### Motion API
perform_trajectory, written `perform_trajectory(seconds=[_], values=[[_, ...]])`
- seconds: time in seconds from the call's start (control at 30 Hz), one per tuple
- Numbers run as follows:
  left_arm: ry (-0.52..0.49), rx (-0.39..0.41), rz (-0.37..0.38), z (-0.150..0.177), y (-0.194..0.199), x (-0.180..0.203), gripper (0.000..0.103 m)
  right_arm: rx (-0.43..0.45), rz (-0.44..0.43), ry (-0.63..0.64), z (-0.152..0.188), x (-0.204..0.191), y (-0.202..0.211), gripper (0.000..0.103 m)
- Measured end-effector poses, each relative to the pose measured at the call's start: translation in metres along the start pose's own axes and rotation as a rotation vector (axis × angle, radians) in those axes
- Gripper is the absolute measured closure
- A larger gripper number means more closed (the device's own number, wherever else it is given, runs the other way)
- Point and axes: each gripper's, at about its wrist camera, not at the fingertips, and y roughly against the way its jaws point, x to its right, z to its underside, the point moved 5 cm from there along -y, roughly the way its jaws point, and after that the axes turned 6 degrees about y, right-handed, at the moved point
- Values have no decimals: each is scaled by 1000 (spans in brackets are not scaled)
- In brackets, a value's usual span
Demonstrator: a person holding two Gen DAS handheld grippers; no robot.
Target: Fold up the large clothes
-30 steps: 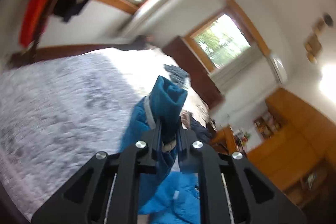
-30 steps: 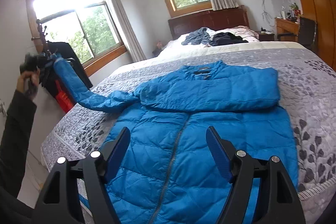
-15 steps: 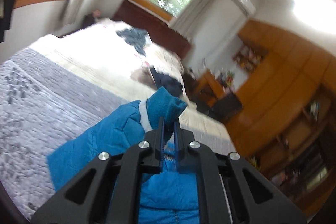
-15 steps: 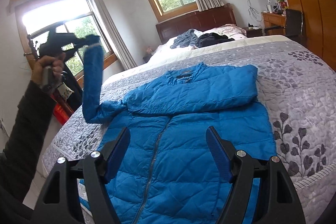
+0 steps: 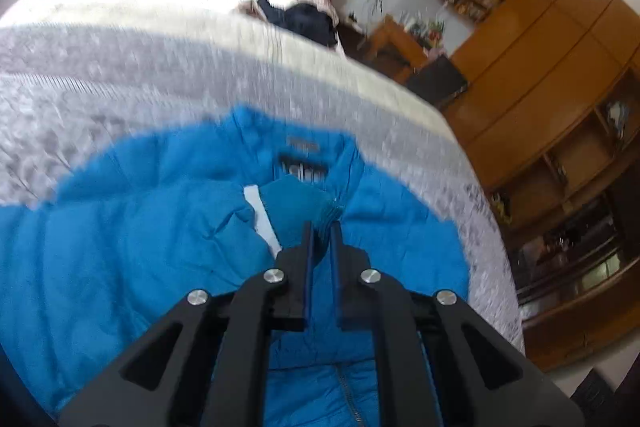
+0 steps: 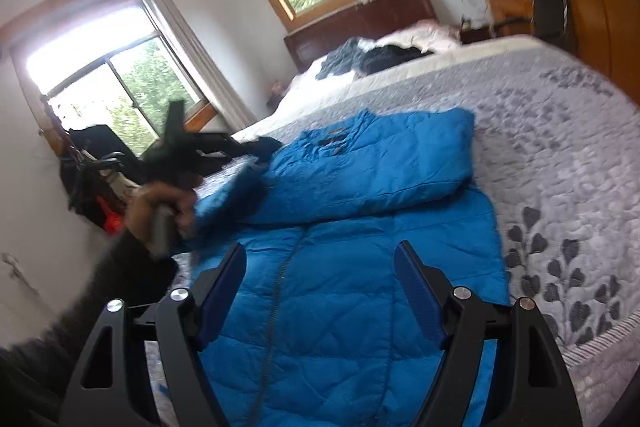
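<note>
Left tool [image 5: 321, 227] clamped on sleeve cuff [image 5: 298, 205], over the jacket [image 6: 360, 287] chest near the collar at 12 o'clock. Jacket flat on bed [image 6: 560, 147]. Right tool [image 6: 320, 279] wide open, empty. Lay sleeve straight across, release only once flat.

jacket [image 6: 352, 307]: quilted cloth, slight sheen | bedspread [image 6: 560, 155]: stitched matt cloth | wardrobe [image 5: 540, 39]: glossy wood

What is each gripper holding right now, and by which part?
The left gripper is shut on the cuff of the blue jacket, at the sleeve's end. The right gripper is open and holds nothing, above the jacket's front.
</note>
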Motion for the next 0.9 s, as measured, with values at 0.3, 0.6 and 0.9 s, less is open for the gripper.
perform_trajectory(seconds=[0.3,0.6,0.9], values=[[60,62,129,15,47,-13,30,-217,-285,-171,-70,-2,-85,23],[171,259,157,61,178,-94,18,-481,-440,-451,-59,-22,-276,44],[289,334,177,88,225,-152,16,-454,-434,-458,-42,-56,-326,71]])
